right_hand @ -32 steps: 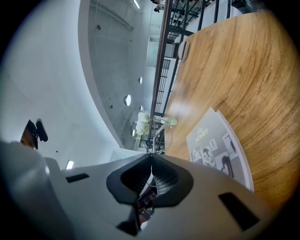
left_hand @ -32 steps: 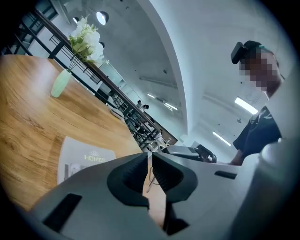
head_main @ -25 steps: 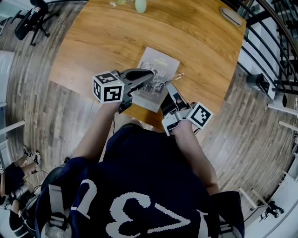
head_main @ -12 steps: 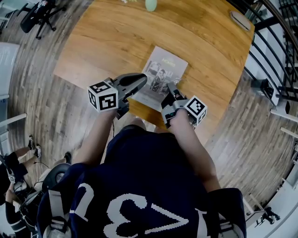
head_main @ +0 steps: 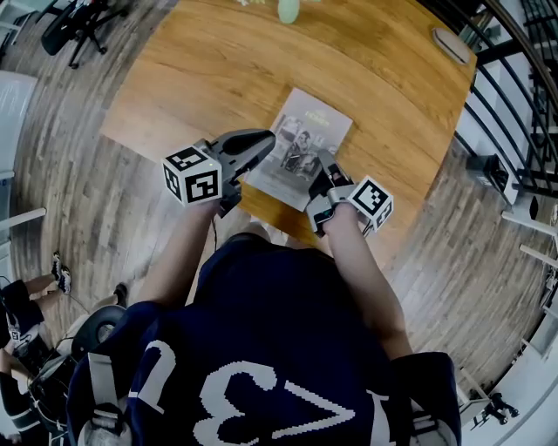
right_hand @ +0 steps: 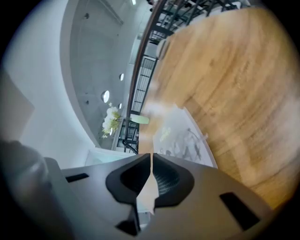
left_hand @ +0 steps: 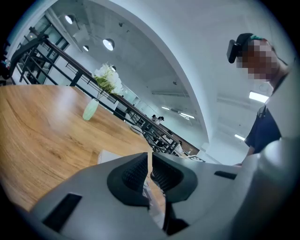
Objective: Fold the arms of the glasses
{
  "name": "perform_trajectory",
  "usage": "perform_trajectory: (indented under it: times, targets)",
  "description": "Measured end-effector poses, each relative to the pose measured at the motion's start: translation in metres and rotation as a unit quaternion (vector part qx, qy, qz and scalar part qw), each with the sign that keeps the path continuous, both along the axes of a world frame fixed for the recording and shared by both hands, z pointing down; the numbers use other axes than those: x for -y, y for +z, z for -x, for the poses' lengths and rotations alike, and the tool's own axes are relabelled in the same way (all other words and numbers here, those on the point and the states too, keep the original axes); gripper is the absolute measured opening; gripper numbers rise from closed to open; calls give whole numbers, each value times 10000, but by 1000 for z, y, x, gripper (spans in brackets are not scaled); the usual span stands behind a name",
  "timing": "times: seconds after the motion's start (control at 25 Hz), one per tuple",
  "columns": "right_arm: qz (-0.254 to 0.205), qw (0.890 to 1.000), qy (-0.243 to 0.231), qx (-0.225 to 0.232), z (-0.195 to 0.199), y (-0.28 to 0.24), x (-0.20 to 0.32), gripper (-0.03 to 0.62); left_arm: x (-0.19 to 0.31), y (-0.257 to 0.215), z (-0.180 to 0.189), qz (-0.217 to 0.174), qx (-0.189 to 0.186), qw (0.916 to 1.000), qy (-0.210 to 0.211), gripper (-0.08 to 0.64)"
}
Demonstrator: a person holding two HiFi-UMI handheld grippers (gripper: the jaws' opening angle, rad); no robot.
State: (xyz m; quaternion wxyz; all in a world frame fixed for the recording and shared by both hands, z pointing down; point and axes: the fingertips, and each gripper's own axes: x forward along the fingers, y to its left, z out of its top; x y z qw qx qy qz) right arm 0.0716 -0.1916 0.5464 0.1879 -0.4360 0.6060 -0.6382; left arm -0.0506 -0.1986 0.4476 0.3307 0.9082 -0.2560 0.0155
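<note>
The glasses [right_hand: 189, 142] show as a thin wire shape lying on a magazine [right_hand: 174, 123] in the right gripper view; in the head view I cannot make them out on the magazine [head_main: 301, 144]. My left gripper [head_main: 268, 138] hovers over the magazine's left edge, its jaws shut with nothing between them [left_hand: 149, 154]. My right gripper [head_main: 323, 167] sits at the magazine's near right corner, also shut and empty [right_hand: 151, 155]. Neither gripper touches the glasses.
The wooden table [head_main: 200, 78] carries a pale green vase with white flowers [head_main: 288, 9] at its far edge and an oval dish [head_main: 453, 42] at the far right corner. A black railing [head_main: 514, 96] runs along the right. An office chair [head_main: 74, 26] stands at the far left.
One second ago both grippers met at the glasses above the magazine. Both have since drawn back toward the person, and the glasses now lie on the magazine.
</note>
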Motion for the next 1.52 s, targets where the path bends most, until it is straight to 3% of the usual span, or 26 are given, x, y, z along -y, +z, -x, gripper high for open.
perform_trajectory:
  times: [0.12,0.24,0.44,0.56,0.64,0.72,0.84,1.0,1.52]
  targets:
    - [-887,9932,-263,-708,-12,-44,15,31,9,-18,-2,-469,218,9986,-98,40]
    - [-1739,9731,-333,-1473,-30,-92,29,28,21,-46,-3,-1056,336,9931,-382,34]
    - [-2890,9096,-474,-2946,-56,-159,37,25,38,-102,-4,-2146,754,9699,-869,28]
    - [-3356,8719,-392,-3545,-68,-194,38,25,44,-132,-5,-2593,813,9562,-1086,28]
    - [-3579,8514,-331,-3821,-73,-213,35,25,45,-151,-2,-2823,775,9475,-1285,26]
    - [-3720,8377,-260,-3990,-76,-229,31,25,45,-169,3,-3022,738,9386,-1492,26]
    - [-3890,8251,-105,-4096,-80,-249,26,23,44,-186,6,-3225,743,9289,-1664,25]
    - [-4072,8124,-45,-4172,-80,-264,21,23,41,-192,5,-3316,740,9248,-1715,25]
    - [-4165,8064,-16,-4198,-76,-269,16,23,35,-191,0,-3303,802,9234,-1784,25]
